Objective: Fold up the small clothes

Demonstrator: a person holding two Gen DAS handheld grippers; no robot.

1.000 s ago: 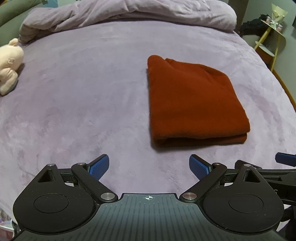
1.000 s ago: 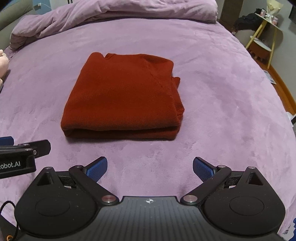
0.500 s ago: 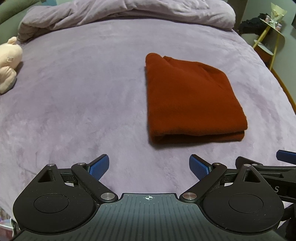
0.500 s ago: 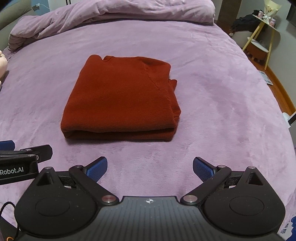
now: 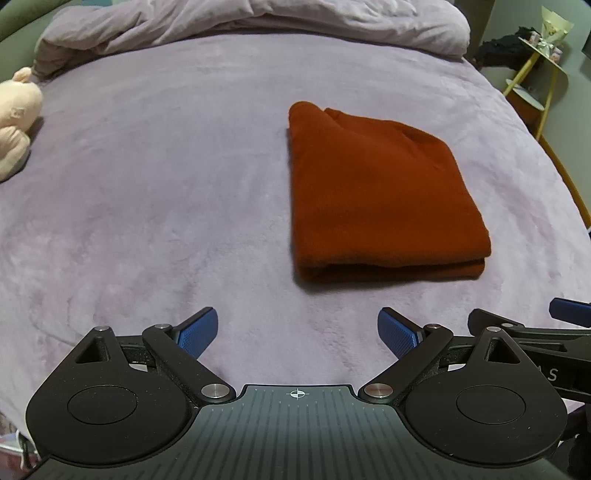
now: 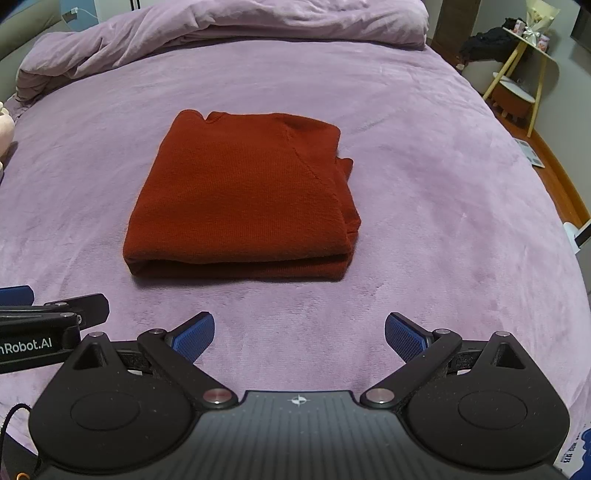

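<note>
"nRobot.AI" on left tongs point(image 6: 22, 295)

A folded sweater point(image 6: 240, 199) lay flat on the bed point(image 6: 424, 184), mid-surface. A bunched duvet point(image 6: 221, 26) sat behind it at the bed's far end. A plush toy point(image 5: 16, 122) rested on the bed well left of the sweater. A side table point(image 6: 524, 70) stood beyond the bed's right edge. Left tongs point(image 5: 297, 334) and right tongs point(image 6: 299, 338) hung side by side before the sweater, apart from it.

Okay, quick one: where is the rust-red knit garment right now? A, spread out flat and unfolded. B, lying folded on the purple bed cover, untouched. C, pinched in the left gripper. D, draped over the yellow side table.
B: the rust-red knit garment lies as a folded rectangle on the purple bed cover, and both the left gripper and right gripper are open short of it.
</note>
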